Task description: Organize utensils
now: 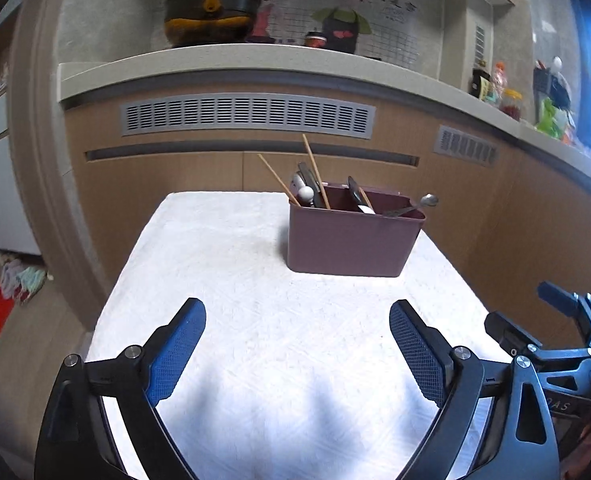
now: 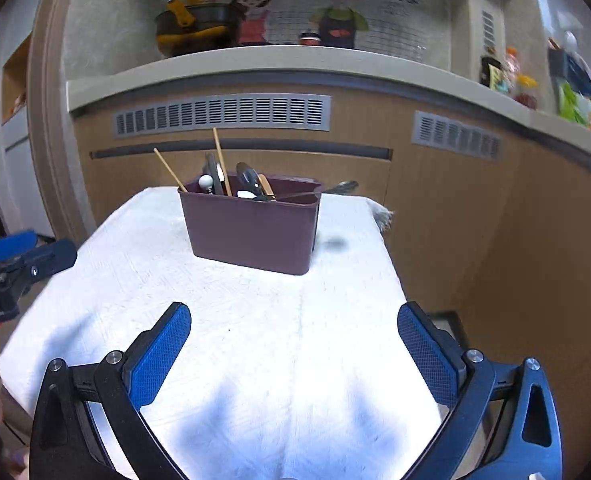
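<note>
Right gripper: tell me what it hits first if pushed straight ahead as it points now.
Probably the maroon utensil holder. The right gripper is open over the white tablecloth, with only bare cloth between. If its line runs low, it meets the cloth first; depth is unclear.

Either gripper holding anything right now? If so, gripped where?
Nothing held. The left gripper and right gripper are both open over the white cloth; the utensils sit in the maroon caddy, untouched.
</note>
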